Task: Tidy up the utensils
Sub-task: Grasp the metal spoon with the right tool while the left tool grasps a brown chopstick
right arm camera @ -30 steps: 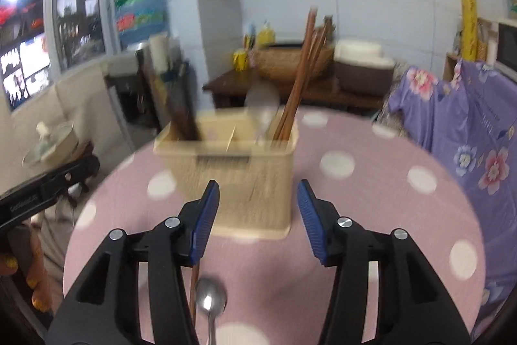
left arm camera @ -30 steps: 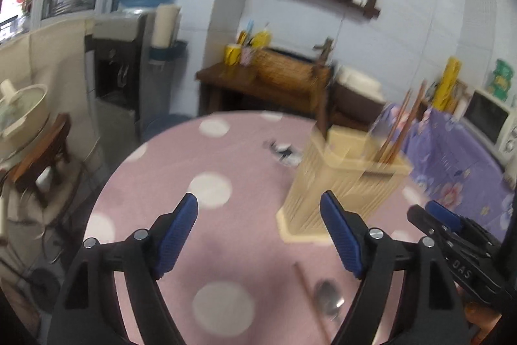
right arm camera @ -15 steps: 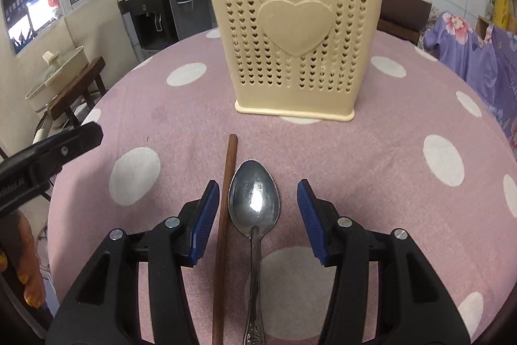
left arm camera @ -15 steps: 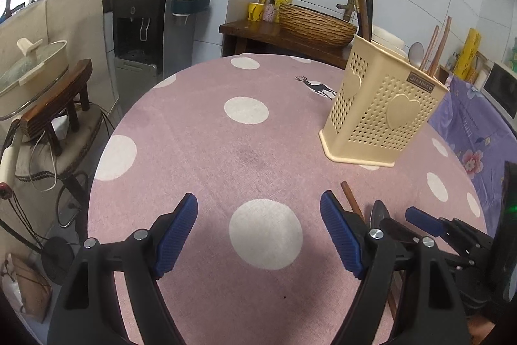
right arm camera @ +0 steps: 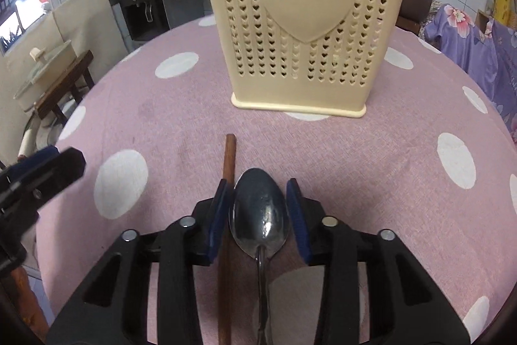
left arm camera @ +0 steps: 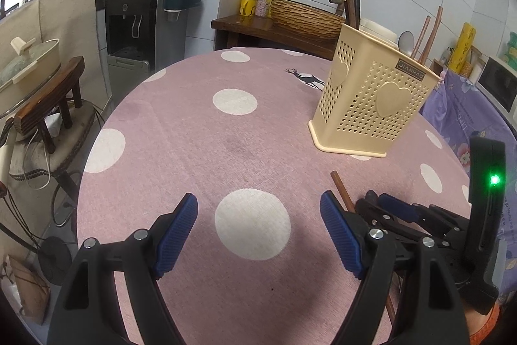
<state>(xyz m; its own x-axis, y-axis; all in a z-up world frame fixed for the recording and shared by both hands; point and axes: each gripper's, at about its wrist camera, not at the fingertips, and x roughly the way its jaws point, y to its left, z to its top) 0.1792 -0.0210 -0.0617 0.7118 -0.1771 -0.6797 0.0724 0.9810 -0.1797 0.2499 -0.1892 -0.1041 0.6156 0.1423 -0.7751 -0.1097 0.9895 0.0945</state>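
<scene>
Pink table (right arm camera: 404, 151) bears spoon (right arm camera: 260, 212) between right claw (right arm camera: 258, 212) pads.

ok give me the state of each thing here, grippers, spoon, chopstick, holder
left gripper: open, hovering over the tablecloth, holding nothing
right gripper: jaws around the spoon bowl, narrow gaps showing, not clearly clamped
spoon: lying flat on the table, bowl up, between the right pads
chopstick: lying flat beside the spoon, just outside the left pad
utensil holder: upright on the table, chopsticks and a spoon already standing in it
</scene>
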